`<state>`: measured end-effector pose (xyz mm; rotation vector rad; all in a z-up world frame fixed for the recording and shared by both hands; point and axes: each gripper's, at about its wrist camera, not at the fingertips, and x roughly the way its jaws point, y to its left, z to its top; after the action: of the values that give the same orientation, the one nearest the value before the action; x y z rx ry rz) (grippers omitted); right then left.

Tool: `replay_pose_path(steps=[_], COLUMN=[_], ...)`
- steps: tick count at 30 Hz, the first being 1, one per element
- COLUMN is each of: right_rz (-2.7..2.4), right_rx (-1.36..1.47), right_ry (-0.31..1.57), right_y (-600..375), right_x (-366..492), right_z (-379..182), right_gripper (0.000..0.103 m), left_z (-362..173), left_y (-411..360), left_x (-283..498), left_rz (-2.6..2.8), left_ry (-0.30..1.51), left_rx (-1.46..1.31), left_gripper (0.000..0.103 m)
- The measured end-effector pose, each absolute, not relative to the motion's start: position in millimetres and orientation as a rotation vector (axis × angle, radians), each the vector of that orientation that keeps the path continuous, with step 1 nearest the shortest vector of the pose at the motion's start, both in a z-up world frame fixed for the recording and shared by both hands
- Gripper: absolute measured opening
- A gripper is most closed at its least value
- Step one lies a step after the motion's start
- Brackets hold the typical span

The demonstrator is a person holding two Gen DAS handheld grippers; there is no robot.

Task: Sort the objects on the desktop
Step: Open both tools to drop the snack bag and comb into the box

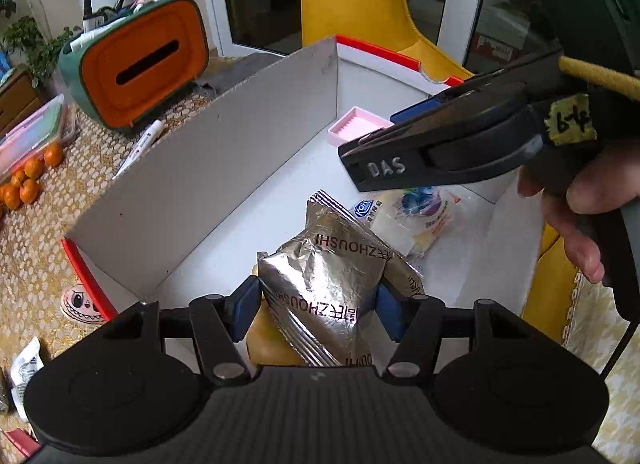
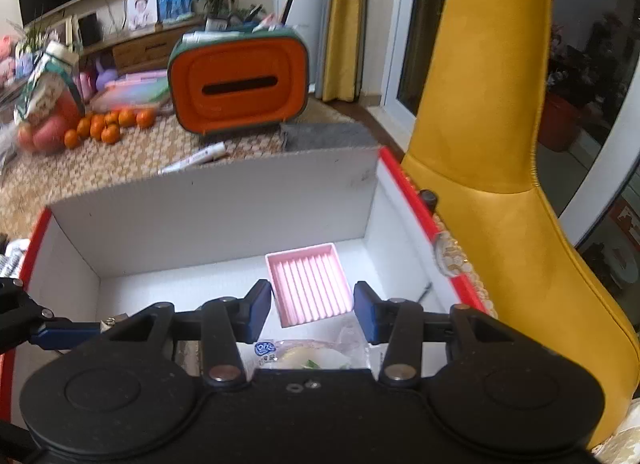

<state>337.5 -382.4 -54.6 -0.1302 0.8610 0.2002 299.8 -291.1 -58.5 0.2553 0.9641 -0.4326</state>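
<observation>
Pinched between the left gripper pads, the silver foil packet hangs over the white box, so release low beside the clear snack bag ahead, while the right gripper, spread empty, stays clear.

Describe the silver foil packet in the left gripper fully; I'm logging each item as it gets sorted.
The silver foil packet is a crinkled, shiny pouch, puffed in the middle, with ribbed crimped seals at both ends and dark red lettering reading ZHOUSHI. It is held tilted over the white floor of the red-edged box, pinched at its sides between the blue pads of the left gripper. Something yellowish shows just beneath it; contact is unclear. A clear-wrapped snack lies just beyond its far end.
</observation>
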Motion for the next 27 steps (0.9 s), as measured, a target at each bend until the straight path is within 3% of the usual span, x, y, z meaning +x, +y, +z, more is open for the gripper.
replay_pose_path(steps=[13, 27], right_rz=[0.207, 0.254], right_rx=[-0.18, -0.128], right_ry=[0.973, 0.918], right_y=[-371, -383], right_x=[349, 328], right_z=[-71, -46], right_gripper=[0.043, 0.057], left_z=[-69, -50], left_y=[-292, -272], left_x=[295, 281], left_rz=[-0.44, -0.456], left_ry=[0.964, 0.925], left_rx=[0.304, 0.186], left_gripper=[0.062, 0.063])
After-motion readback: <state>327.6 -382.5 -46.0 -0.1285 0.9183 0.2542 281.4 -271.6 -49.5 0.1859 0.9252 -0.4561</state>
